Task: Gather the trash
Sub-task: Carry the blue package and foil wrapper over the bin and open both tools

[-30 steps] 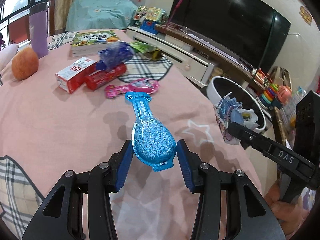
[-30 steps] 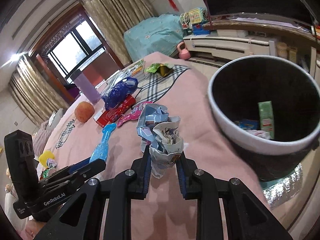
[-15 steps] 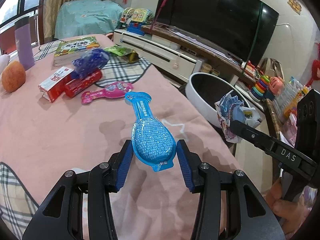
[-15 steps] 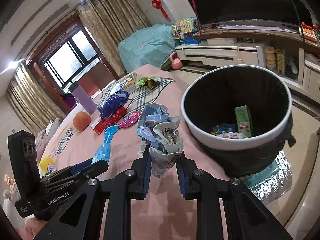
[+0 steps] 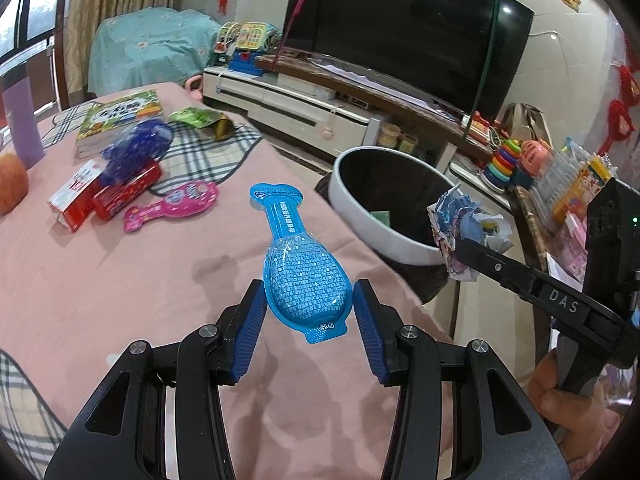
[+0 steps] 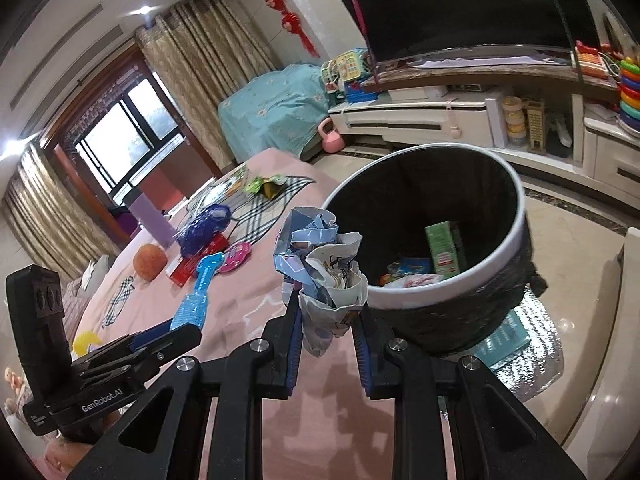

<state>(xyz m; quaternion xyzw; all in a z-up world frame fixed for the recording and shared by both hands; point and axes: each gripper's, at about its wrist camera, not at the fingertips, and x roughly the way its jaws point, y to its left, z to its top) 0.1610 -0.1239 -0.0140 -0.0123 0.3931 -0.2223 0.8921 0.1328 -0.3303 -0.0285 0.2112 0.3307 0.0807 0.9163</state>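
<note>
My left gripper [image 5: 309, 304] is shut on a blue spoon-shaped plastic package [image 5: 298, 264] and holds it above the pink tablecloth; the package also shows in the right wrist view [image 6: 198, 292]. My right gripper [image 6: 327, 316] is shut on a crumpled paper wad [image 6: 322, 270], held above the table's edge just left of the trash bin [image 6: 516, 216]. The wad [image 5: 464, 228] and bin [image 5: 352, 196] also show in the left wrist view, with the right gripper's fingers [image 5: 520, 276] beside the bin's rim. The bin holds a green carton [image 6: 444, 248] and other scraps.
On the table lie a pink package [image 5: 172, 204], red boxes [image 5: 108, 192], a blue bag [image 5: 136, 148], a green wrapper [image 5: 200, 120], a book [image 5: 120, 114], an orange fruit [image 5: 10, 184] and a purple cup [image 5: 20, 120]. A TV stand [image 5: 320, 104] is behind the bin.
Both grippers have moved toward the table's edge and the trash bin, each still holding its item. The bin now looks closer and its contents show more fully.
</note>
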